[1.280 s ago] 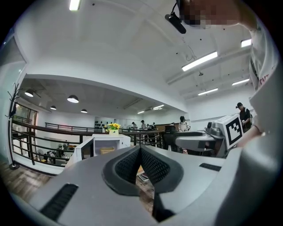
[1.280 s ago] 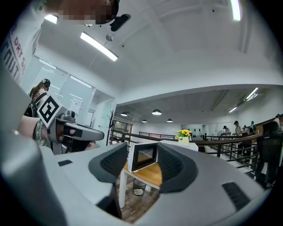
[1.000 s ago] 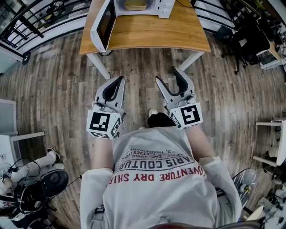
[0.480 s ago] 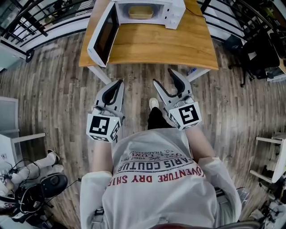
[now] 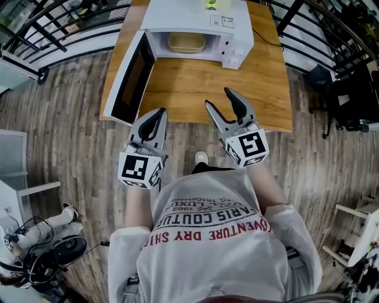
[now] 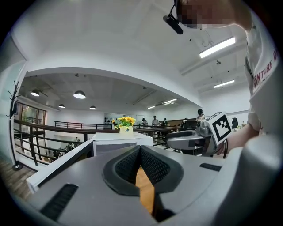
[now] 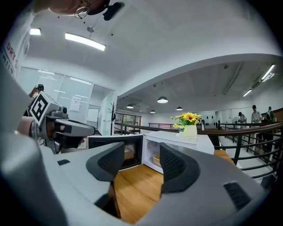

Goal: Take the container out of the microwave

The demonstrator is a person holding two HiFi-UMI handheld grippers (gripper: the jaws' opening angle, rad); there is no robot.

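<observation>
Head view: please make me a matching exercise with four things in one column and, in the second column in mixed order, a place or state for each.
Things:
1. microwave door
2. container
3. left gripper
4. right gripper

Places or states:
A. jaws apart, nothing between them
B. inside the microwave
C. swung open
D. jaws together, nothing between them

Pairs: 1-C, 2-B, 3-D, 4-A
</observation>
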